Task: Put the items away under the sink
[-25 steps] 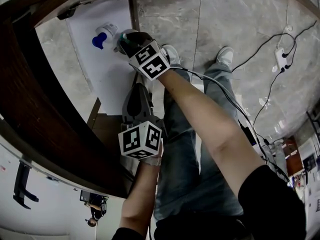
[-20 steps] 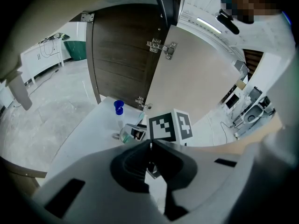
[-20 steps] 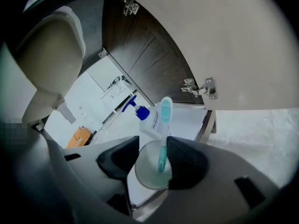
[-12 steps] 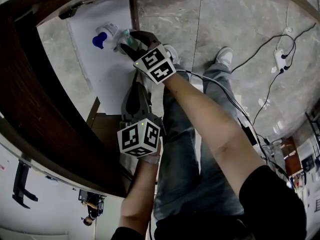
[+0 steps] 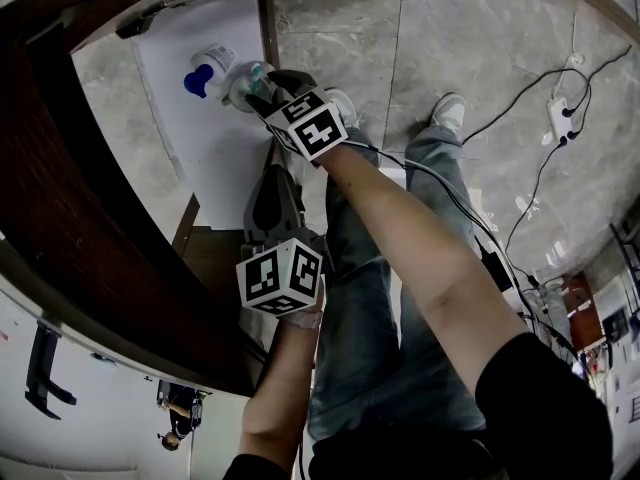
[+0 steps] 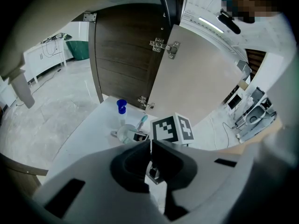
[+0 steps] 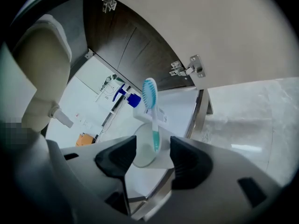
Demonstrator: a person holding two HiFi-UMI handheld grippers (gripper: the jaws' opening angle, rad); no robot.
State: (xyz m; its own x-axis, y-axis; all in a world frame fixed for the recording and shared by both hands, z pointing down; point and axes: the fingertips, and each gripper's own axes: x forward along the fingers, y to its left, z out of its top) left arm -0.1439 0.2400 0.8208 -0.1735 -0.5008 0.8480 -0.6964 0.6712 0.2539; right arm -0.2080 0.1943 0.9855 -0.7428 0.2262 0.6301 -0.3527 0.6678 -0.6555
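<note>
Cup (image 7: 140, 148) with toothbrush (image 7: 150, 94): clamped between the right gripper's (image 7: 149, 160) jaws, just beside the blue-capped bottle (image 5: 203, 73), which looks already stowed | left gripper (image 6: 150, 146) pinched closed on nothing, well back from that bottle | cup apparently not yet released; whether its base touches the shelf (image 5: 225, 158) is hidden

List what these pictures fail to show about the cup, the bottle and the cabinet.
1. Cup base: right gripper view, hidden behind the right gripper; whether it rests on the cabinet floor cannot be told.
2. Blue-capped bottle: head view, too small to read any label.
3. Cabinet's back: head view, cut off by the dark wood front.
</note>
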